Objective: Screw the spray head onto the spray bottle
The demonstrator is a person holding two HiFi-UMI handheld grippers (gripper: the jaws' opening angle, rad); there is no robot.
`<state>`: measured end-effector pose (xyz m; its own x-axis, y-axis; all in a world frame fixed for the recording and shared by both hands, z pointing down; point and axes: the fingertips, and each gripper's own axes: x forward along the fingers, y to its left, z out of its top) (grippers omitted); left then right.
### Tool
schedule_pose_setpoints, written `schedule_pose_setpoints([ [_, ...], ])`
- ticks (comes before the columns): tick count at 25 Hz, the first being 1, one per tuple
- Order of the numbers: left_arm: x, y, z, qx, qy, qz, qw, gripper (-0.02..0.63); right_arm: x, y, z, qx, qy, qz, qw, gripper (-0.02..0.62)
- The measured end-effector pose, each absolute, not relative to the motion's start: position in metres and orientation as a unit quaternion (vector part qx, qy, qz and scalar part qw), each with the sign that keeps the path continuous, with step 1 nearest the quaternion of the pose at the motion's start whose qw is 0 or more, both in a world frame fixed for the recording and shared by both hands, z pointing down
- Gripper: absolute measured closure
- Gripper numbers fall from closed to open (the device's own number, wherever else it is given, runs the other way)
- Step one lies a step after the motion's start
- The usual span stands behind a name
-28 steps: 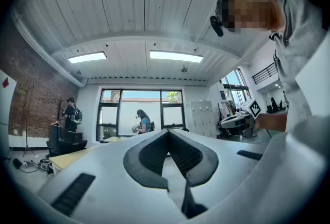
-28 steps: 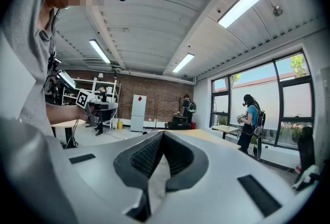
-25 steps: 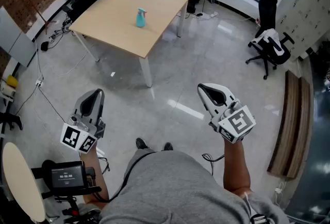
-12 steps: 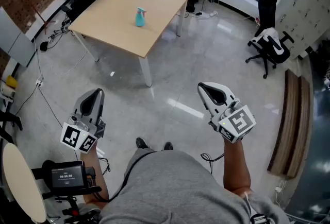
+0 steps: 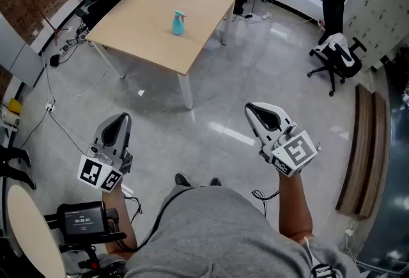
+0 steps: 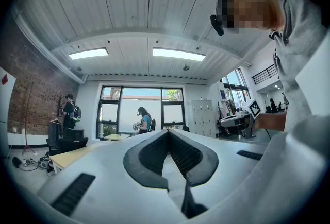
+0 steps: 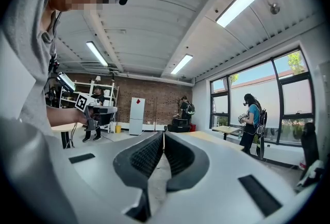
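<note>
A teal spray bottle (image 5: 177, 23) stands upright on a light wooden table (image 5: 144, 27) far ahead of me, with a spray head on its top. My left gripper (image 5: 121, 117) is held low over the grey floor, well short of the table, jaws pressed together with nothing between them (image 6: 167, 132). My right gripper (image 5: 250, 107) hangs at about the same distance on the other side, also shut and empty (image 7: 163, 134). Neither gripper is near the bottle.
A black office chair (image 5: 333, 56) stands at the right and a wooden bench (image 5: 358, 149) runs along the right wall. Cables (image 5: 61, 133) trail over the floor at the left. A small screen device (image 5: 82, 219) and a round table (image 5: 25, 232) sit at the lower left. A person (image 6: 144, 120) stands by the far windows.
The table and bottle sit slightly lower and further right in the head view; my body and both shut grippers have shifted a little toward the table.
</note>
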<state>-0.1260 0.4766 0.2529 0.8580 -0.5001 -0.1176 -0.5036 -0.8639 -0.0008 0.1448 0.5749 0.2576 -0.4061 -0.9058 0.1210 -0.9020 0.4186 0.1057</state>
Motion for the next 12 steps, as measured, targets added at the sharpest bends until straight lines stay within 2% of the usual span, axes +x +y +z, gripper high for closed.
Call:
schedule_pose_setpoints([
  [12,-0.178,0.382,0.261,-0.972,0.222,0.079,0.003,0.601,0.082,0.491,0.25,0.567,-0.819,-0.018,0.087,0.588],
])
